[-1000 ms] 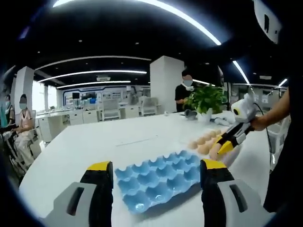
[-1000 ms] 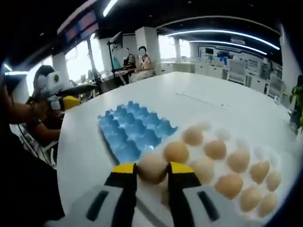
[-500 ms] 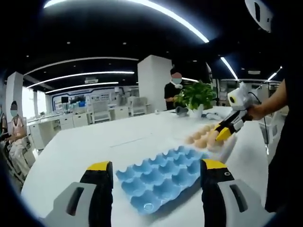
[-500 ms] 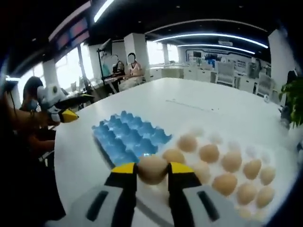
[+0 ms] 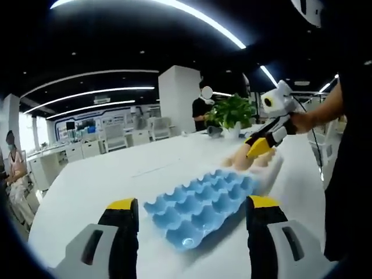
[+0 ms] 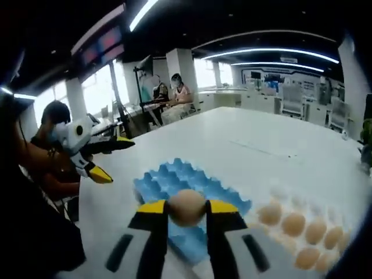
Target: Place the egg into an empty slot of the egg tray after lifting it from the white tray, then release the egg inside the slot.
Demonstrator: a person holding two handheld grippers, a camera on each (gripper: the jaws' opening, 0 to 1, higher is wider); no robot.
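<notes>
My right gripper [image 6: 186,208] is shut on a tan egg [image 6: 186,206] and holds it above the near end of the blue egg tray [image 6: 168,177], whose slots look empty. The white tray [image 6: 280,193], with several eggs [image 6: 293,224] in it, lies to the lower right. In the left gripper view the blue egg tray [image 5: 200,203] lies just ahead of my open left gripper [image 5: 193,204], which has nothing between its fingers. Beyond it the right gripper [image 5: 258,148] hovers over the white tray [image 5: 270,171]. In the right gripper view the left gripper [image 6: 110,158] appears at the left, its jaws apart.
Both trays rest on a long white table [image 5: 104,180]. A potted plant [image 5: 229,113] stands at its far end, and a person [image 5: 203,107] stands behind it. Seated people [image 6: 174,96] are at desks beyond the table. A person's arm [image 5: 317,116] holds the right gripper.
My right gripper has lifted the egg off the white tray and carried it left, over the blue tray. My left gripper has stayed open near the blue tray's end.
</notes>
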